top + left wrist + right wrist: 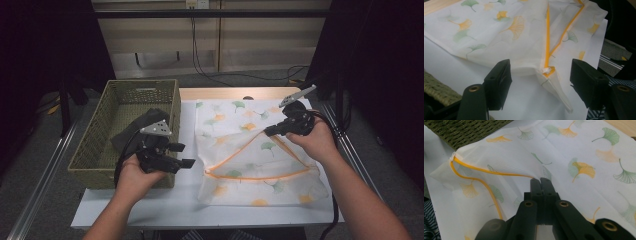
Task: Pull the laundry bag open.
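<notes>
A white mesh bag (250,150) printed with green and orange ginkgo leaves lies on the white table. Its orange zipper (240,150) stands open in a triangle. My right gripper (267,133) is shut on the bag's upper zipper edge and holds that edge raised; in the right gripper view the jaws (540,180) pinch the fabric beside the orange zipper (474,173). My left gripper (184,155) is open, left of the bag and apart from it. In the left gripper view the zipper's closed end with its white pull (545,70) lies beyond the open left gripper (540,82).
A green woven basket (95,150) stands at the table's left with a dark cloth (137,127) inside; its right wall is just behind my left hand. A white sheet (165,200) covers the table under the bag. The table's front edge is close to the person.
</notes>
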Demonstrator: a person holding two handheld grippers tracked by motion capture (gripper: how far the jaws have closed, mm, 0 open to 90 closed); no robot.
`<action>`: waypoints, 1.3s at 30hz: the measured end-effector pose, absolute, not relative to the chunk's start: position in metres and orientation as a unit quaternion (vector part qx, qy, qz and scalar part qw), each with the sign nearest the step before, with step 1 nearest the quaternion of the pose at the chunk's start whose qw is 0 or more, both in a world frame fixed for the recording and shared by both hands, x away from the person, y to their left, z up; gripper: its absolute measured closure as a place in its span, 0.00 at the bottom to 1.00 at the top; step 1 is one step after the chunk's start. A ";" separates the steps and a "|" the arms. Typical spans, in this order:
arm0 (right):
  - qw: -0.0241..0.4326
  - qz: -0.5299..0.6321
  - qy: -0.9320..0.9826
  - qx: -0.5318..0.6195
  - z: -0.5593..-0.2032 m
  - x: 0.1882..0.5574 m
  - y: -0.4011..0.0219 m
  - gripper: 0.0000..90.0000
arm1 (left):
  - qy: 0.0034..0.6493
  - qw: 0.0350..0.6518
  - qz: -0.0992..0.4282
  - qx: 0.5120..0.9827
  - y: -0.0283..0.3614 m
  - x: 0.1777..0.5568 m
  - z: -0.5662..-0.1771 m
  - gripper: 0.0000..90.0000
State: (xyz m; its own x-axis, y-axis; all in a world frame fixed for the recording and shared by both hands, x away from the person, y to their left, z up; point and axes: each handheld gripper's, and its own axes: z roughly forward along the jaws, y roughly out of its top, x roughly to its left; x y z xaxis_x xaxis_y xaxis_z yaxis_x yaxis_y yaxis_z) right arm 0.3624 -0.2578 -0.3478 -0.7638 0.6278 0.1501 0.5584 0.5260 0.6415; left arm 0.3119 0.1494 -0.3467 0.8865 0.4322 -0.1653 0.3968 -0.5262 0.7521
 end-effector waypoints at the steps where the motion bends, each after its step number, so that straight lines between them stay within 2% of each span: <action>1: 0.048 0.348 0.871 0.342 -0.348 0.362 -0.257 1.00 | 0.240 0.425 0.022 0.873 0.149 0.313 -0.346 0.36; 8: 0.048 0.347 0.873 0.339 -0.350 0.361 -0.256 1.00 | 0.258 0.425 0.024 0.867 0.156 0.326 -0.341 0.30; 16: 0.040 0.347 0.872 0.341 -0.356 0.361 -0.256 1.00 | 0.282 0.422 0.048 0.860 0.165 0.337 -0.333 0.08; 23: 0.041 0.347 0.874 0.337 -0.356 0.360 -0.257 1.00 | 0.299 0.399 0.059 0.865 0.172 0.349 -0.331 0.00; 39: 0.035 0.340 0.877 0.337 -0.363 0.360 -0.256 1.00 | 0.326 0.378 0.080 0.863 0.195 0.361 -0.326 0.00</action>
State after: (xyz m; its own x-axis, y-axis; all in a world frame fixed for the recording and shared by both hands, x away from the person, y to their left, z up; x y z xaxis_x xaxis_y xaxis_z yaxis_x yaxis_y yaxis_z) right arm 0.3600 -0.2562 -0.3629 -0.7704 0.6152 0.1673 0.5671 0.5414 0.6207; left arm 0.3611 0.1950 -0.3262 0.7745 0.6232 -0.1086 0.5022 -0.5014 0.7045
